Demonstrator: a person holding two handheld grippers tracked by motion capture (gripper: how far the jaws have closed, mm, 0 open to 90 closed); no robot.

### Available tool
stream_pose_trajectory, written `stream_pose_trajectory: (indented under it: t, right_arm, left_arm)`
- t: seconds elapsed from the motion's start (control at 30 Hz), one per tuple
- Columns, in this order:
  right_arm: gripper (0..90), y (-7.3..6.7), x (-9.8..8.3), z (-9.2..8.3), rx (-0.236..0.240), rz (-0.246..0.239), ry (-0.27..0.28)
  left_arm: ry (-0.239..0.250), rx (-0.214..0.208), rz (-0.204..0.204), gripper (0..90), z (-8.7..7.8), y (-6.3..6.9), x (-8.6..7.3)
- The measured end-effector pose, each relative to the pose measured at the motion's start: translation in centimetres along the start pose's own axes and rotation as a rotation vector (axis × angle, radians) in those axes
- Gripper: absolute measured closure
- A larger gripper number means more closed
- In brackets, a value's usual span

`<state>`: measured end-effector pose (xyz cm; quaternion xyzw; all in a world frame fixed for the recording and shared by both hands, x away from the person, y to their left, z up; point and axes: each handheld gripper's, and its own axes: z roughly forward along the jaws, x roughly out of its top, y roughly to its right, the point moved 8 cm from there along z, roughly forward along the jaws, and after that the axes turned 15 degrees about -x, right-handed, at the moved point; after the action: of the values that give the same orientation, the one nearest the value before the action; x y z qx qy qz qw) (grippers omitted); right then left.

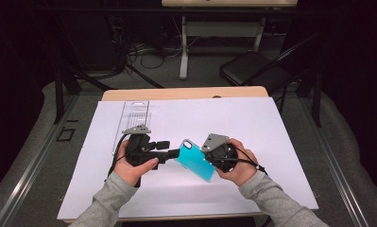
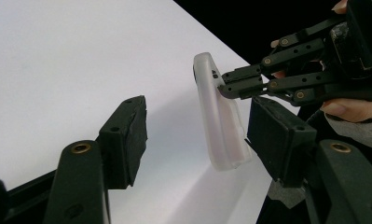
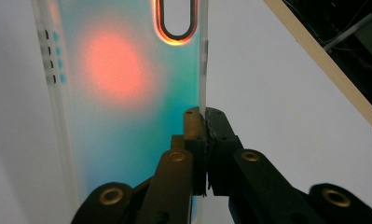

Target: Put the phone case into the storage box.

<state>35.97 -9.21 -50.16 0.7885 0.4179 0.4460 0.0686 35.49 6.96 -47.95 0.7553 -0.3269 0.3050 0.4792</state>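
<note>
Teal translucent plastic phone case (image 1: 195, 160) sits lifted over the near middle of the white surface (image 1: 252, 127) — right hand-held gripper (image 3: 203, 122) pinching its side edge tight, left hand-held gripper (image 2: 197, 135) gaping wide around its end, pads clear.

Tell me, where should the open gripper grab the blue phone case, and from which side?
Probably the free long edge of the phone case, coming from the left. The right gripper already pinches the opposite side wall, holding the case tilted above the white sheet. The left gripper has its jaws open with that thin rim between them, so it could close across the rim like the right one does.
</note>
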Motion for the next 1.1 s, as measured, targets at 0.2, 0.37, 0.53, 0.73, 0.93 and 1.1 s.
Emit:
stream_pose_trajectory:
  t: [0.2,0.37,0.53,0.73,0.93,1.1]
  right_arm:
    - [88.8,0.3,0.1,0.2,-0.014,0.022,-0.001]
    - [88.8,0.5,0.2,0.2,-0.022,0.047,-0.01]
    - [88.8,0.6,0.2,0.4,-0.033,0.076,-0.01]
    - [88.8,0.8,0.3,0.4,-0.041,0.1,-0.014]
    - [88.8,0.9,0.3,0.6,-0.047,0.131,-0.021]
    - [88.8,1.0,0.4,0.7,-0.048,0.135,-0.016]
  left_arm:
    - [0.014,0.012,0.009,33.9,-0.1,0.0,0.0]
    - [0.04,0.025,0.021,30.1,-0.1,0.0,0.0]
    - [0.049,0.038,0.024,29.0,-0.1,-0.1,-0.1]
    - [0.056,0.056,0.026,29.0,0.0,-0.2,-0.5]
    - [0.066,0.059,0.019,29.1,0.4,-0.4,-1.0]
    - [0.072,0.054,0.008,29.4,0.8,-0.4,-1.4]
